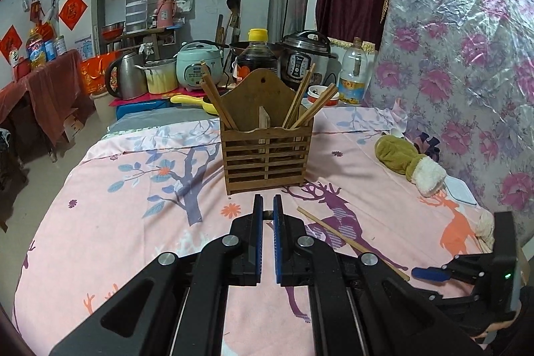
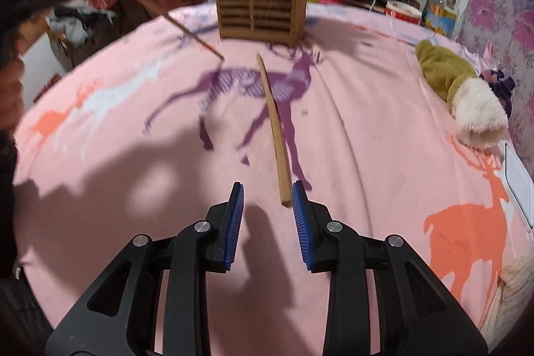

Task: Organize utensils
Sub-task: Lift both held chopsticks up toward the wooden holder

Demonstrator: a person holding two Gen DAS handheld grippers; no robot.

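Observation:
A wooden slatted utensil holder (image 1: 267, 152) stands on the pink deer-print cloth (image 1: 116, 222), with several chopsticks leaning in both compartments. It also shows in the right wrist view (image 2: 260, 12). My left gripper (image 1: 267, 206) is shut on a chopstick (image 2: 177, 22), seen in the right wrist view slanting down to the cloth from the upper left. Another chopstick (image 2: 275, 129) lies on the cloth; it also shows in the left wrist view (image 1: 350, 242). My right gripper (image 2: 267, 192) is open, its right finger beside that chopstick's near end.
An olive mitten with a white cuff (image 1: 410, 162) lies at the right near the floral wall covering (image 1: 467, 55). A white flat item (image 2: 520, 186) sits at the right edge. Bottles, rice cookers and a kettle (image 1: 123, 75) crowd behind the holder.

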